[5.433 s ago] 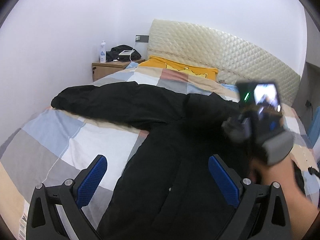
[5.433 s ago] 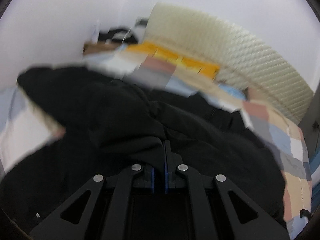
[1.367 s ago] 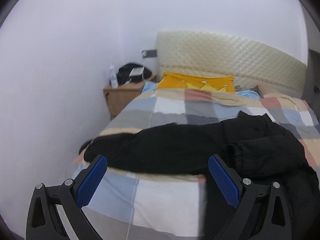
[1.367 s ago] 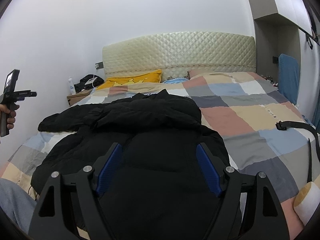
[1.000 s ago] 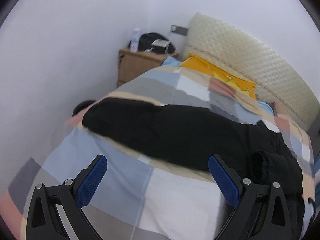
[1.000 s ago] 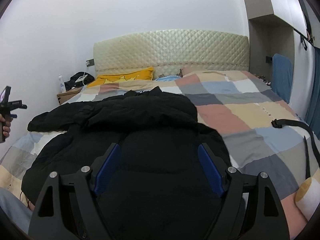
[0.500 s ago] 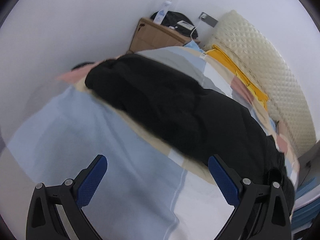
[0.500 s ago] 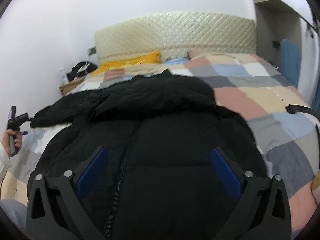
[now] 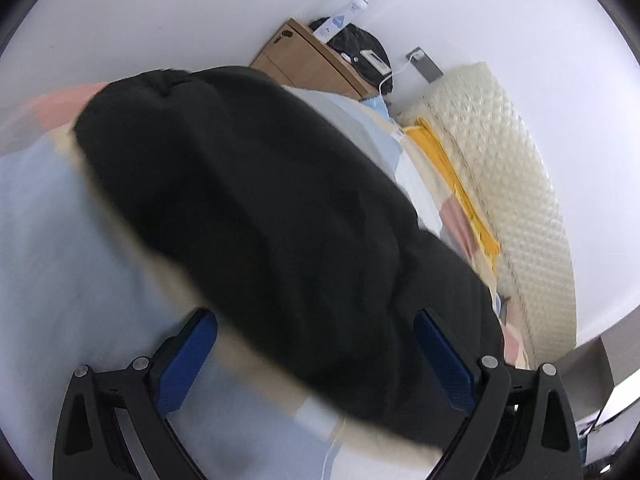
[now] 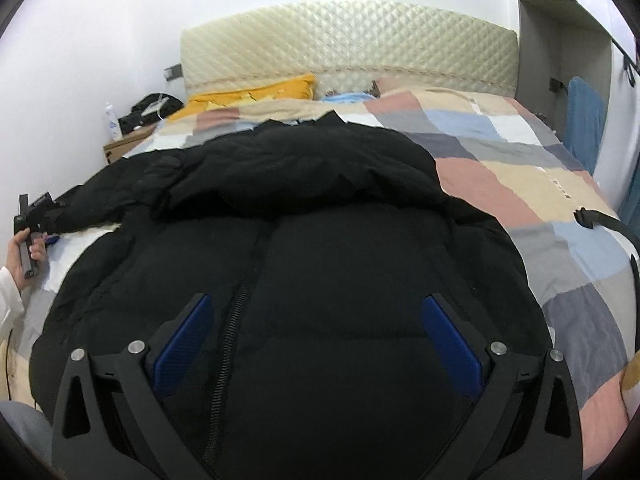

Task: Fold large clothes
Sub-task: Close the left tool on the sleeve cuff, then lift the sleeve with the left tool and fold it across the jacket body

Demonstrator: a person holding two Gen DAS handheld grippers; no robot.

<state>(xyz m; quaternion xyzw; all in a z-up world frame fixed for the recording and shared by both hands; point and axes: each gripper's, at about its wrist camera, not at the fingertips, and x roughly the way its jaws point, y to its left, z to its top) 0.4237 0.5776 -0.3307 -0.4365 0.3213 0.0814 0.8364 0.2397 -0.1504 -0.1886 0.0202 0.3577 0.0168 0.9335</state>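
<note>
A large black puffer jacket (image 10: 304, 248) lies front up on the bed, zip closed, its right sleeve folded across the chest and its left sleeve (image 9: 248, 184) stretched out toward the bed's left edge. My left gripper (image 9: 316, 354) is open and hovers close over that sleeve, near the cuff end. In the right wrist view it shows at the far left (image 10: 38, 220), in a hand by the sleeve's end. My right gripper (image 10: 320, 332) is open and empty, just above the jacket's lower front.
The bed has a checked quilt (image 10: 520, 184), a yellow pillow (image 10: 248, 94) and a quilted headboard (image 10: 348, 52). A wooden nightstand (image 9: 308, 64) with a bottle and a black bag stands at the left. A black strap (image 10: 600, 220) lies at the bed's right edge.
My left gripper has swung left and dropped close to the outstretched sleeve. My right gripper has let go of the jacket, opened wide and lowered toward its front.
</note>
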